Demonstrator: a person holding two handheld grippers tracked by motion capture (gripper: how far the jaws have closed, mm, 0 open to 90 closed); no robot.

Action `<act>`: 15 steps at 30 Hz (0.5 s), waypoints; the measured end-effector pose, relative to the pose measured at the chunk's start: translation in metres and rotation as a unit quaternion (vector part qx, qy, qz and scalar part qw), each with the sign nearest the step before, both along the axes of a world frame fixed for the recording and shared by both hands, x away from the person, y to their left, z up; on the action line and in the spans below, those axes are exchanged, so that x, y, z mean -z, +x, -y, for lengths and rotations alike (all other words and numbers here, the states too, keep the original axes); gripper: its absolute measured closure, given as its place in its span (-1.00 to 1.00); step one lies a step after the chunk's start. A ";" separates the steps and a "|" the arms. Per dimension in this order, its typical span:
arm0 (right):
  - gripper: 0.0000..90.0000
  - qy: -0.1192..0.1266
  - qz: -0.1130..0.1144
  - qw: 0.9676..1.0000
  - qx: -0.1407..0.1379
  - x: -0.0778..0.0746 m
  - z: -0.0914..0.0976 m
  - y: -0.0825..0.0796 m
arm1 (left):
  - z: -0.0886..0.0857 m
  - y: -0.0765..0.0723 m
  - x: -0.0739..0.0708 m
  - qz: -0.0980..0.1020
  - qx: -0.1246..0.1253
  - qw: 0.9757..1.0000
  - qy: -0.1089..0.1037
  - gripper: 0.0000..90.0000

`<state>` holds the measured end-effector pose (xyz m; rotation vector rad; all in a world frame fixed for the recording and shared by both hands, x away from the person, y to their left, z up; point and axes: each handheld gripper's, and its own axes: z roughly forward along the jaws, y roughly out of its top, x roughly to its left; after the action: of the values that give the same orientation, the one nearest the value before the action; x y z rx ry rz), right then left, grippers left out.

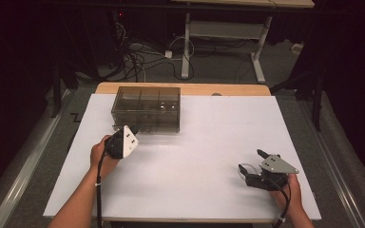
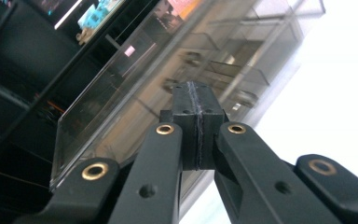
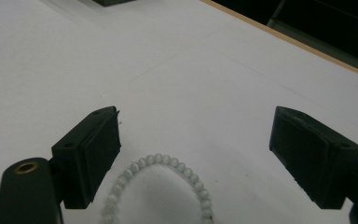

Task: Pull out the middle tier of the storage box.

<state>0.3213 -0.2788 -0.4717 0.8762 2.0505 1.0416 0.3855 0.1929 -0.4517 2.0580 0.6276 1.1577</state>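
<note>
White beads strung in a loop, a bracelet, lie flat on the white table cover just short of the right gripper, between its two jaws and a little toward the left-hand one. Those jaws stand wide apart and hold nothing. The loop sits on the gripper's own centre line, so the right hand looks plainly the nearer one (any grasp would likely start with a short push forward and down).

The left gripper has its jaws pressed fully together with nothing between them, tips close in front of the smoky transparent compartment box, which rises just ahead of it. Whether the tips touch the box wall I cannot tell.
</note>
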 end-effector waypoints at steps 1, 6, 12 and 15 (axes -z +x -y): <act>-0.63 0.000 -0.001 1.000 -0.001 0.000 0.000 0.000 | -0.003 0.002 -0.002 -0.011 -0.005 1.000 -0.010 0.95; -0.63 0.001 -0.005 1.000 0.000 0.001 -0.001 0.002 | -0.017 0.017 -0.005 -0.059 -0.023 0.997 -0.049 0.95; -0.63 -0.004 -0.008 1.000 -0.003 0.003 -0.002 0.003 | -0.025 0.034 -0.002 -0.116 -0.043 0.990 -0.069 0.94; -0.63 -0.003 -0.009 1.000 -0.002 0.003 -0.002 0.003 | -0.027 0.038 -0.001 -0.125 -0.053 0.988 -0.076 0.94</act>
<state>0.3239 -0.2770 -0.4744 0.8809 2.0704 1.0328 0.4235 0.2199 -0.4511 2.0749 0.9259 0.8858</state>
